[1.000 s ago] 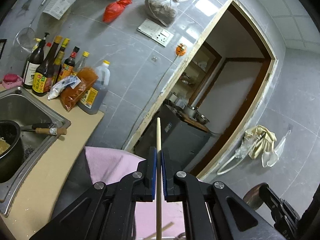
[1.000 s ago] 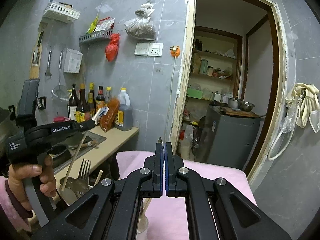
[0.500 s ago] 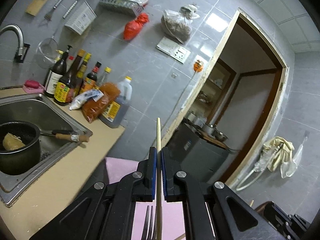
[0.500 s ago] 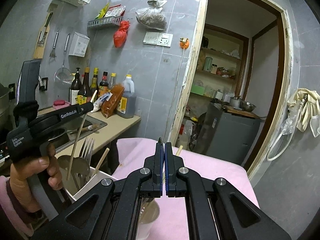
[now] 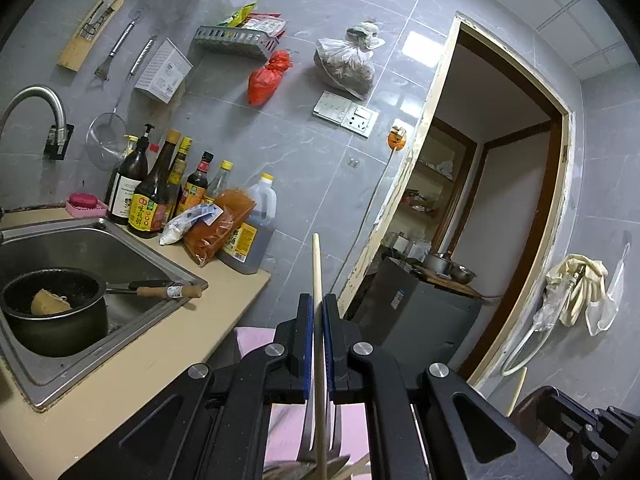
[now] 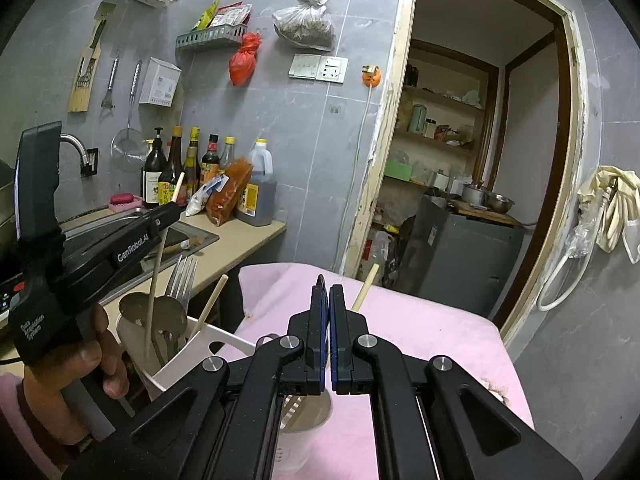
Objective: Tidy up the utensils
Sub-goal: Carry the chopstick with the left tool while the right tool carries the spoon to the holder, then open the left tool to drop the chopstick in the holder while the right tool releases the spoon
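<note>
Wooden chopstick (image 5: 318, 280) pinched upright by the left gripper (image 5: 316, 320) so it drops straight into the white holder (image 6: 200, 344) at 8 o'clock, while the right gripper (image 6: 325, 320) idles, jaws pressed together on nothing.

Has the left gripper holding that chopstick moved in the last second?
Yes. The left gripper has lowered the chopstick toward the white utensil holder, judged against the bottles on the counter.

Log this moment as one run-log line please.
left gripper: shut on chopstick, over white holder | right gripper: shut, empty | fork in holder
</note>
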Demonstrator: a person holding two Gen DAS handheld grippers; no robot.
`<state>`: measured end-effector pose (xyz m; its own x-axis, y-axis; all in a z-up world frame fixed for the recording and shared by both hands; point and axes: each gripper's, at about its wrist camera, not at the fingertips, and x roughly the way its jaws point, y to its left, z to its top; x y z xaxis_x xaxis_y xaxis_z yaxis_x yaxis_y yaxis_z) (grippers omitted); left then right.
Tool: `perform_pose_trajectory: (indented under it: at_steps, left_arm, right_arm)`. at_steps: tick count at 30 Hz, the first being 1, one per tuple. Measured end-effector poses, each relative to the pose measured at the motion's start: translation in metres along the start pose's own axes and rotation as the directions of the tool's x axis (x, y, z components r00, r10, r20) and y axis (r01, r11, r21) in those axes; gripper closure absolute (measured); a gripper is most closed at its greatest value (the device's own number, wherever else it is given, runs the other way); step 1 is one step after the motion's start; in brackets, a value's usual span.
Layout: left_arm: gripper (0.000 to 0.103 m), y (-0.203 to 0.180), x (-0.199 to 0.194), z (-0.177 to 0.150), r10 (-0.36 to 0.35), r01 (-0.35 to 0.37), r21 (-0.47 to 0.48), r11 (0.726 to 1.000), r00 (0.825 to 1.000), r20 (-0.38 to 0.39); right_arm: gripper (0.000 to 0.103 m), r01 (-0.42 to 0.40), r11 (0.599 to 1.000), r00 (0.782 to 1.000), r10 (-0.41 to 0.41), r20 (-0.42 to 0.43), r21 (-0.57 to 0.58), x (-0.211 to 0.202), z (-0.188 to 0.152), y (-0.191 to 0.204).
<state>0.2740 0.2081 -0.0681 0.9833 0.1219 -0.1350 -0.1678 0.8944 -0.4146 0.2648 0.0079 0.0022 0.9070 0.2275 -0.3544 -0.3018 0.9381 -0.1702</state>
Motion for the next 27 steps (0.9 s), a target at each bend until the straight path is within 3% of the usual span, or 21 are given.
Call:
perform_pose_trajectory:
  at_steps: [10,17,27]
  left_arm:
    - [0.097,-0.004,-0.015,-0.006,-0.024,0.028,0.089,0.996,0.999,-0.036]
    - [0.097,-0.008,-0.026,-0.007,-0.045,0.061,0.155,0.986,0.994,-0.104]
    - [0.095,-0.009,-0.030,-0.006,-0.087,0.139,0.174,0.975,0.958,-0.274]
  right_arm:
    - [0.101,-0.018,1.000,1.000,0.018,-0.026,0.010,0.000,-0.008,0.005]
    - [0.099,-0.043,0.998,0.997,0.046,-0.056,0.051,0.001,-0.012,0.006]
    - [0.093,-0.069,0.985,0.991,0.086,-0.101,0.160,0.002,-0.021,0.001]
